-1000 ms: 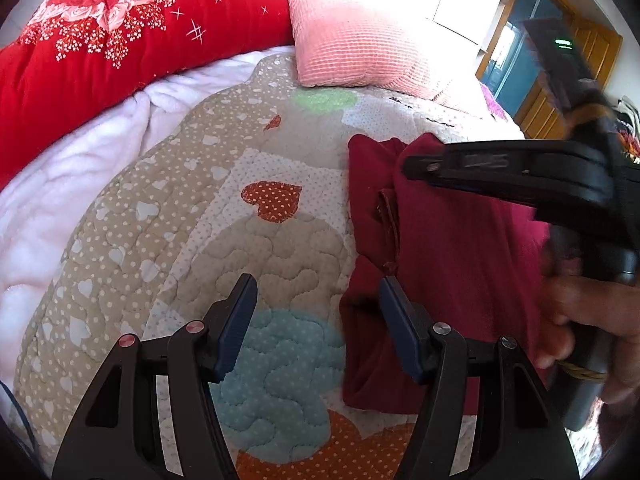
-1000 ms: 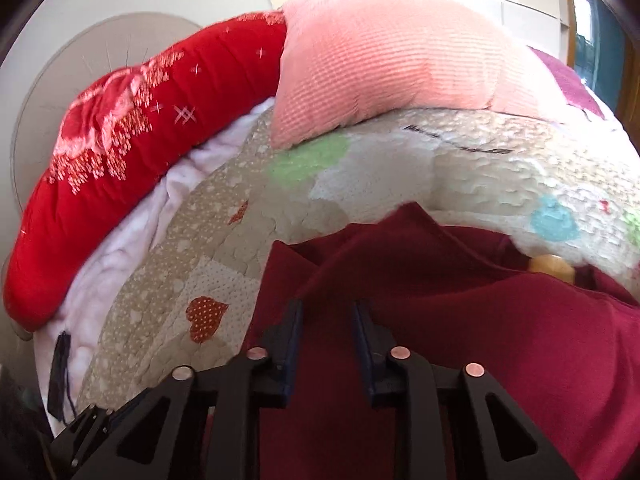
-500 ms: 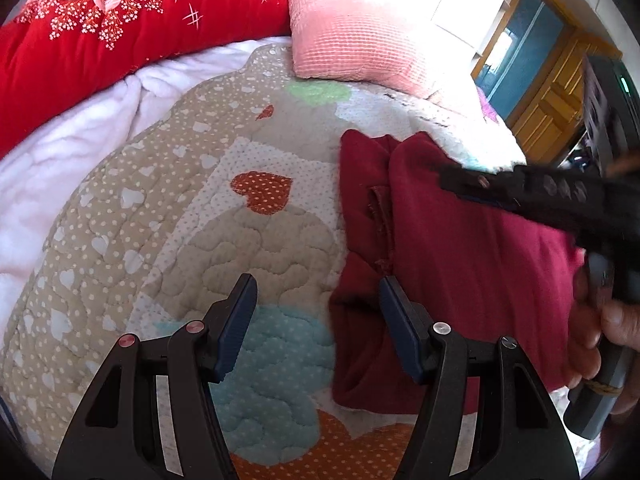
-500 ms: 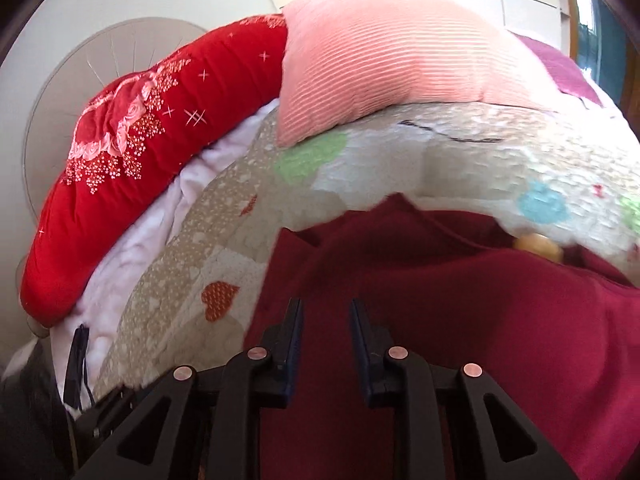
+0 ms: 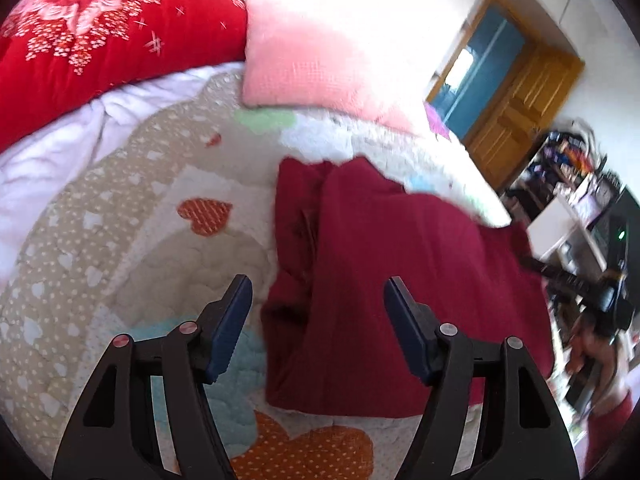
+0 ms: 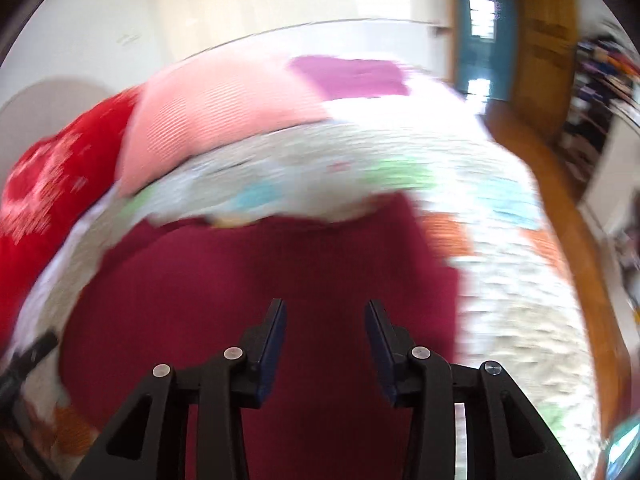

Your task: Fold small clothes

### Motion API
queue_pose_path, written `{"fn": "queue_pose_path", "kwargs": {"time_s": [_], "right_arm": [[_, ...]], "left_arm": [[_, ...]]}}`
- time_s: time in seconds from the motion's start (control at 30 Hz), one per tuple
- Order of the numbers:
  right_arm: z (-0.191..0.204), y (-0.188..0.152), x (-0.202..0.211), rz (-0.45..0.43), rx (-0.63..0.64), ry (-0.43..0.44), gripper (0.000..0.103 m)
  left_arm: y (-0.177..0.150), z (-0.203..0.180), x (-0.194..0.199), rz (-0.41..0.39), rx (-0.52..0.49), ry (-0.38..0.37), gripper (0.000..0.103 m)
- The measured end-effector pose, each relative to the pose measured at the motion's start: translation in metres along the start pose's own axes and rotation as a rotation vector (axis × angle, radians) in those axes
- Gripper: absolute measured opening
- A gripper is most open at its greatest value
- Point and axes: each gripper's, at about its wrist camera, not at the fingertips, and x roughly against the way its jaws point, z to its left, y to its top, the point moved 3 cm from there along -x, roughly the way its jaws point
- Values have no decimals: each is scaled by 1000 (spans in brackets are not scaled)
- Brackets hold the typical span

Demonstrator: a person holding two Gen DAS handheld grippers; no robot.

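- The garment [image 5: 400,280], dark red, lies on the quilt [image 5: 132,216] of a bed, partly folded: its left side is doubled over in a narrow strip with a ridge running along it, and the rest spreads flat toward the right.
- The left gripper [image 5: 318,316] hangs above the garment's near-left part, jaws wide apart and empty — one finger shows over the quilt, the other over the red cloth.
- The right gripper [image 6: 325,338] hangs over the middle of the garment [image 6: 280,280], jaws apart with nothing between them; that view is heavily blurred, so whether the fingers touch the cloth cannot be told.
- In the left view the right gripper [image 5: 576,284] shows only as a small dark shape at the far right, past the garment's right edge.
- A pink pillow [image 5: 316,68] and a red blanket [image 5: 96,36] lie at the head of the bed, well apart from the garment.
- Judged step: between folds — one side looks turned in, and both grippers are free to take a new hold.
- The next move likely calls for pinching an unfolded edge, probably the right side or the near hem, and carrying it across so the edges line up.
- The cloth looks soft and thick, so a shallow pinch may take only the top layer and drag the first fold open.
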Motion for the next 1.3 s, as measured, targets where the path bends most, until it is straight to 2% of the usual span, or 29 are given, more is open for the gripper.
{"fn": "queue_pose_path", "kwargs": {"time_s": [0.07,0.17,0.27,0.37,0.6,0.7,0.83,0.9,1.0,1.1,1.13,1.2,1.3], "right_arm": [[-27,4,-6,-13,-51,-28,33],[-46,8,-32,19,-94,-35,24],[-47,10,-50,31,-63,-67,23],[-35,20,-43,45,-17,-94,23],[-24,1,-6,36,-78,16,24],[-20,-18,-18,92,-90,33,31],[-5,-23,-18,89,-27,-5,45],[9,-16,-11,100,-39,37,46],[53,-6,-2,112,-13,173,49],[98,2,-4,141,23,269,58],[113,4,-6,156,31,287,62],[154,11,-18,192,72,330,63],[200,16,-42,244,163,311,64]], "left_arm": [[-5,-1,-9,25,-10,23,68],[-11,-3,-19,55,-33,50,69],[-13,-3,-22,55,-37,53,69],[-14,-1,-23,59,-30,49,69],[-14,-2,-20,58,-32,53,69],[-14,-3,-20,57,-35,56,69],[-14,-2,-21,59,-33,54,69],[-15,-3,-21,65,-30,55,69],[-16,-2,-14,70,-10,75,69],[-18,3,-6,65,14,89,69],[-20,4,-6,76,13,91,69],[-22,7,-7,96,20,91,69],[-23,14,-7,101,66,74,69]]}}
